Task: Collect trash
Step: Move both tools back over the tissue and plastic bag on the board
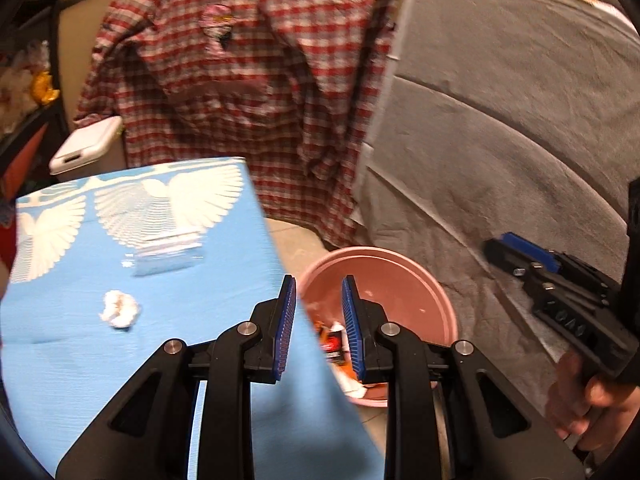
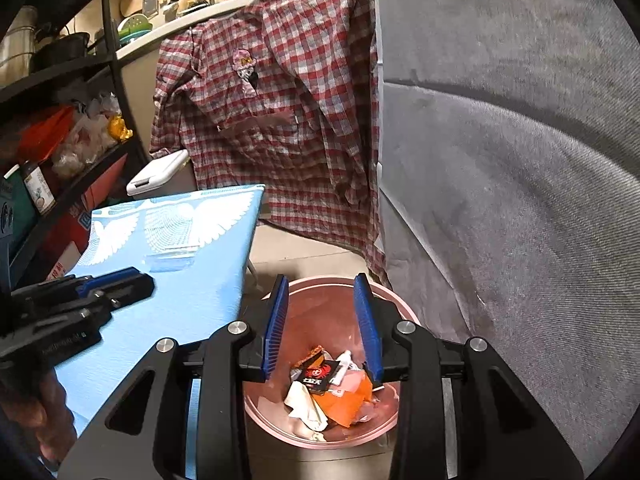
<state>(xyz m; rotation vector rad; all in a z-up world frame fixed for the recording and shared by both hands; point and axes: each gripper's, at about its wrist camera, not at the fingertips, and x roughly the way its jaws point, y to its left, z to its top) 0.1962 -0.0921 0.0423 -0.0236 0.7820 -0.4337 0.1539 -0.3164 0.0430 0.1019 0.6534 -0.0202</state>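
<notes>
Background: red plaid shirt [image 1: 248,80] hangs at the far side, with a grey sofa cover [image 1: 500,140] to its right.
Table: blue cloth [image 1: 120,360] with white wing prints covers it on my left.
Trash on table: I see a crumpled white tissue [image 1: 119,309] lying alone on the cloth, and a clear plastic bag [image 1: 168,258] farther back.
Bin: pink basin [image 2: 380,420] sits on the floor just beside the table edge, holding wrappers [image 2: 332,388].
Left gripper [image 1: 318,330]: jaws apart, empty, over the table edge and basin.
Right gripper [image 2: 322,326]: jaws apart, empty, above the basin.
</notes>
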